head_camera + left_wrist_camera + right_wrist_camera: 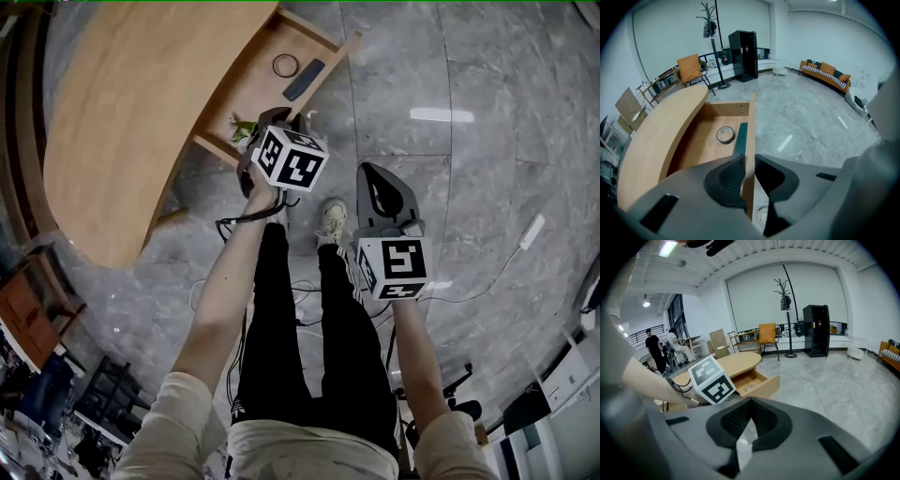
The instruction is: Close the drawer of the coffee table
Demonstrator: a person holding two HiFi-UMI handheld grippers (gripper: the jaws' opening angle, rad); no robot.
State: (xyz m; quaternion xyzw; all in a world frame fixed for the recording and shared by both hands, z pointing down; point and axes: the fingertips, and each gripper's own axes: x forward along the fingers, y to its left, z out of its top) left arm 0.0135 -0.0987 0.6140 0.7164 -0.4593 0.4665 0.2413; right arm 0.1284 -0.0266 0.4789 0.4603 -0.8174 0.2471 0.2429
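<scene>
- coffee table (112, 122): far left, curved wooden top. Its drawer (246, 94) stands pulled out to the right, so the task is not done.
- Inside the drawer are a tape ring (285, 65) and a dark flat bar (304, 80) (can't tell what it is).
- left gripper (749, 159): at the near end of the drawer front (749, 136), jaws partly apart. The panel's edge lines up in the gap, with no clamping visible. It is probably set there to push the front inward.
- right gripper (752, 400): over bare floor, well apart from the drawer, jaws together on nothing. Likely idle, since one hand seems enough.
- Writing: only black-and-white square codes on the marker cubes (291, 157). No readable words or brands.
</scene>
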